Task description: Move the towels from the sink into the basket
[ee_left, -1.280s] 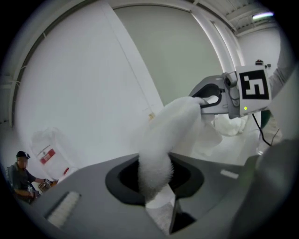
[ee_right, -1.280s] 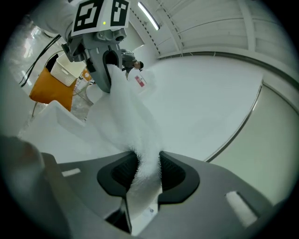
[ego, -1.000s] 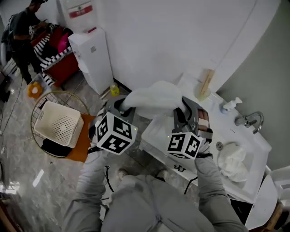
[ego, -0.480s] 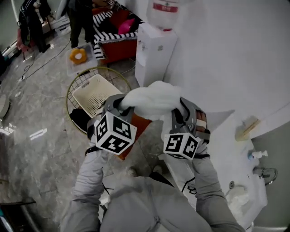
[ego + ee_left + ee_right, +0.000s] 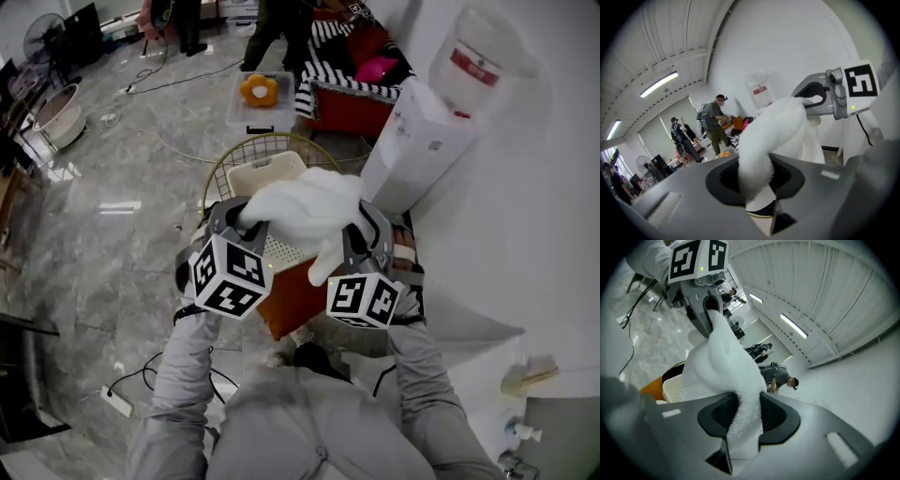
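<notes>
A white fluffy towel (image 5: pixel 302 208) hangs bunched between my two grippers, in the air just over the near edge of the white perforated basket (image 5: pixel 265 174). The basket sits on the floor inside a gold wire ring (image 5: pixel 218 174). My left gripper (image 5: pixel 246 217) is shut on the towel's left end (image 5: pixel 764 140). Shut on its right end (image 5: pixel 723 369) is my right gripper (image 5: pixel 359 232), and a loose corner droops below it. Each gripper view shows the pads pinching the pile, with the other gripper beyond. The sink is out of view.
An orange panel (image 5: pixel 292 302) lies under the basket's near side. A white water dispenser (image 5: pixel 433 127) stands right of it, against the wall. Behind are a red sofa (image 5: pixel 349 86), a yellow flower-shaped thing in a clear box (image 5: pixel 259 91) and people standing. A counter corner (image 5: pixel 530 377) shows bottom right.
The view has swung left, away from the sink. Both grippers have carried the towel along, from above the counter to above the basket's edge. Both grips are unchanged.
</notes>
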The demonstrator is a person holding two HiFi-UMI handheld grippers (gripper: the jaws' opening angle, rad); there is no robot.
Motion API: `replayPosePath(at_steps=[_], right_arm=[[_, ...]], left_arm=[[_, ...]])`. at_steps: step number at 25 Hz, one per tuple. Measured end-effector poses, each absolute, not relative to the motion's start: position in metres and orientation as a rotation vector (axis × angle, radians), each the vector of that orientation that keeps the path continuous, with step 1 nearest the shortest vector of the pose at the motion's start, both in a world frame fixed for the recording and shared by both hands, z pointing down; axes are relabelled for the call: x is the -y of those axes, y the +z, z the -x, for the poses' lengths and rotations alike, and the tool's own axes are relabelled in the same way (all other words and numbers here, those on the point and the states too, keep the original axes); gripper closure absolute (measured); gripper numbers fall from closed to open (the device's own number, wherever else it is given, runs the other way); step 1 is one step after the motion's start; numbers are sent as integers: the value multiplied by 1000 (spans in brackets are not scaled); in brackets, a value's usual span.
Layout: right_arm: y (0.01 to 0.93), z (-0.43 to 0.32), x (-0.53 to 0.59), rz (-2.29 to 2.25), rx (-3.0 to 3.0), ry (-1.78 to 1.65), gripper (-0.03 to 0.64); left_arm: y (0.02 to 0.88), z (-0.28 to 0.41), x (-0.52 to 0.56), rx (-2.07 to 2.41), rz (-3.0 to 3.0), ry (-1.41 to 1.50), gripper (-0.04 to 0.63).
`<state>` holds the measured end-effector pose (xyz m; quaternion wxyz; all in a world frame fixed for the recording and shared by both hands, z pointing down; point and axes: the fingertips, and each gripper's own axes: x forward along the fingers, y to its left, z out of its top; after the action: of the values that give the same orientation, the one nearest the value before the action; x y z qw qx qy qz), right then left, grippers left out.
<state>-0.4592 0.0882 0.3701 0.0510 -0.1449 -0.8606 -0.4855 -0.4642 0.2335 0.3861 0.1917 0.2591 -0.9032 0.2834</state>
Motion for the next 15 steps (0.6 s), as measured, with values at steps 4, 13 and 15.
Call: replayPosePath(at_steps=[4,13,15], right_arm=[[385,497,-131,627,2636,-1454,500],[439,561,-169,867,2605,-1357,500],[464,570,-169,891,2568,-1319,500]], left_arm=[[395,495,-267,2538,-555,769,437],[438,553,-287,2469,-395,740,437],[460,562,-285,2417,-401,757,436]])
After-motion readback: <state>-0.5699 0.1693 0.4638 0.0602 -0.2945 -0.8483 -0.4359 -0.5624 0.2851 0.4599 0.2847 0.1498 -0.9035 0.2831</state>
